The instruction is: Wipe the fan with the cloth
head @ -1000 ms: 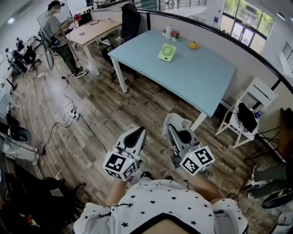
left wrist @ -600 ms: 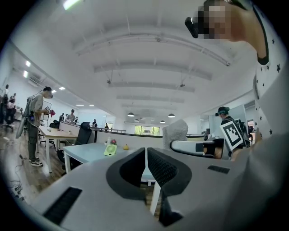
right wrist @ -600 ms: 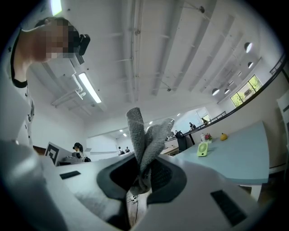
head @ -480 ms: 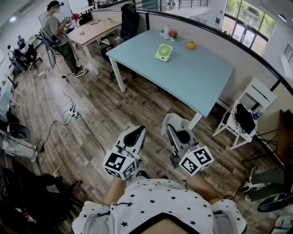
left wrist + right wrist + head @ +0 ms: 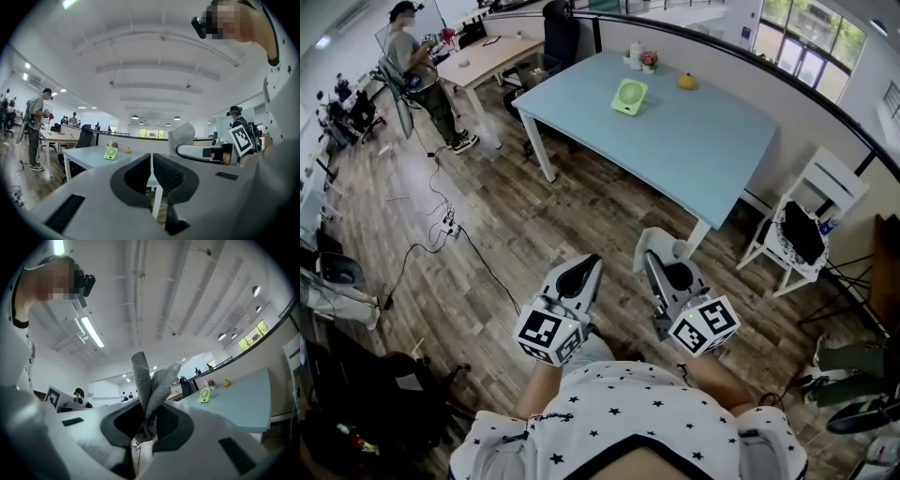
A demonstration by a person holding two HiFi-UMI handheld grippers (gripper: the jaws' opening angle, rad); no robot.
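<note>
A small light-green fan (image 5: 629, 97) stands upright on the far part of a light-blue table (image 5: 703, 150), well ahead of both grippers. My right gripper (image 5: 660, 255) is held over the wooden floor, shut on a grey cloth (image 5: 659, 244) that sticks up from its jaws. In the right gripper view the cloth (image 5: 151, 378) rises out of the gripper (image 5: 149, 420), with the fan (image 5: 205, 395) far off. My left gripper (image 5: 580, 274) is beside it, shut with nothing in it. The left gripper view shows that gripper (image 5: 152, 171) and the distant fan (image 5: 110, 153).
An orange fruit (image 5: 685, 82), a small flower pot (image 5: 649, 59) and a white bottle stand near the fan. A white chair (image 5: 811, 220) stands right of the table. A person (image 5: 414, 66) stands by a wooden desk (image 5: 492, 56) at the back left. Cables (image 5: 450, 225) lie on the floor.
The table and fan sit slightly higher and further left in the head view. Both grippers keep the same pose, the cloth still held in the right one.
</note>
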